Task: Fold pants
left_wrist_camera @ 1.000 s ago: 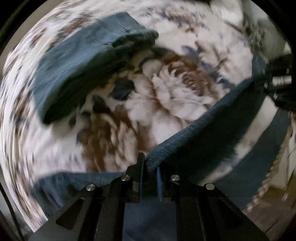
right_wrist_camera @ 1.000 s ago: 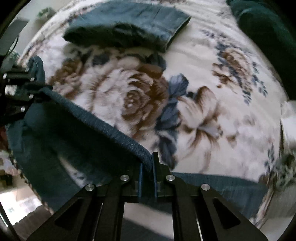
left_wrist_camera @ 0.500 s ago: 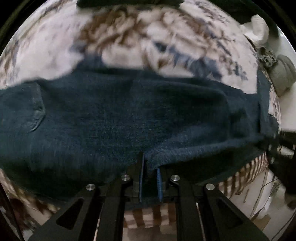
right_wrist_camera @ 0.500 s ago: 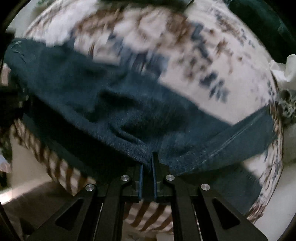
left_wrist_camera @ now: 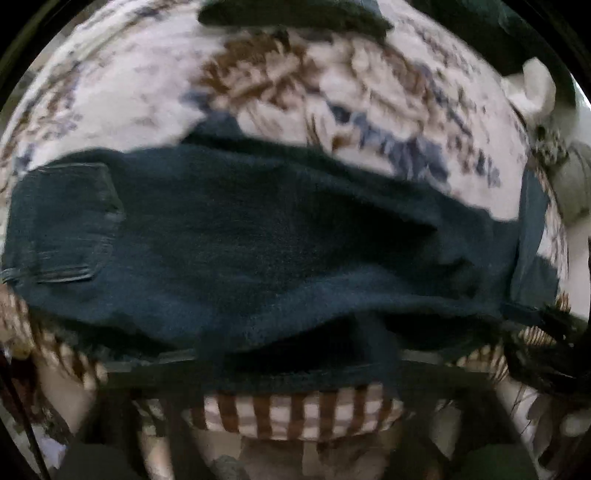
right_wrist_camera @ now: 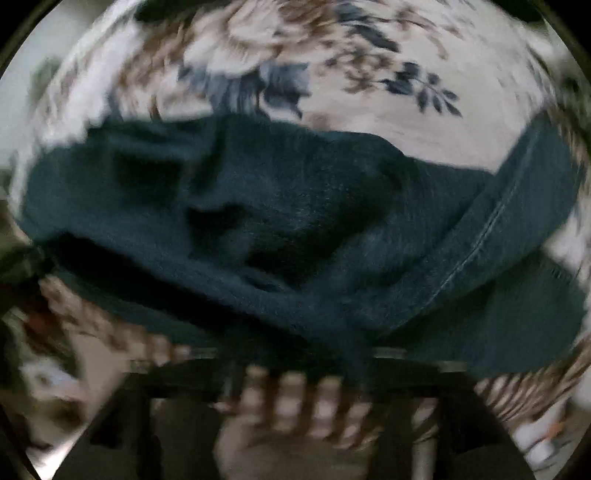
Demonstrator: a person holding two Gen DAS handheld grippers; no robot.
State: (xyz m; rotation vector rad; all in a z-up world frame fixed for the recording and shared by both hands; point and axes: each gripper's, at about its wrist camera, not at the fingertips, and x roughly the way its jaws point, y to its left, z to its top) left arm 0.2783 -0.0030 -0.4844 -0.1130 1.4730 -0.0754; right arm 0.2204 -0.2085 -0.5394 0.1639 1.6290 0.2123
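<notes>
The dark blue jeans [left_wrist_camera: 258,236] lie folded in a band across the floral blanket, close to the bed's near edge. A back pocket [left_wrist_camera: 70,221] shows at their left end. My left gripper [left_wrist_camera: 295,354] hangs over the near fold. Its jaws are opening, blurred and wide apart, and the cloth's edge lies loose between them. In the right wrist view the same jeans [right_wrist_camera: 258,221] have a seamed leg [right_wrist_camera: 498,221] crossing at the right. My right gripper [right_wrist_camera: 295,358] is also opening over the near edge and presses on no cloth.
The floral blanket [left_wrist_camera: 295,81] stretches beyond the jeans. A brown-and-white striped bed edge [left_wrist_camera: 295,413] runs under the grippers, with floor below it. Another dark folded garment [left_wrist_camera: 295,14] lies at the far side. White and grey items [left_wrist_camera: 532,88] sit at the right.
Both grippers were shut on the jeans' edge and drew it across the blanket toward the bed's near edge. Now both jaws have spread and the cloth lies folded, released.
</notes>
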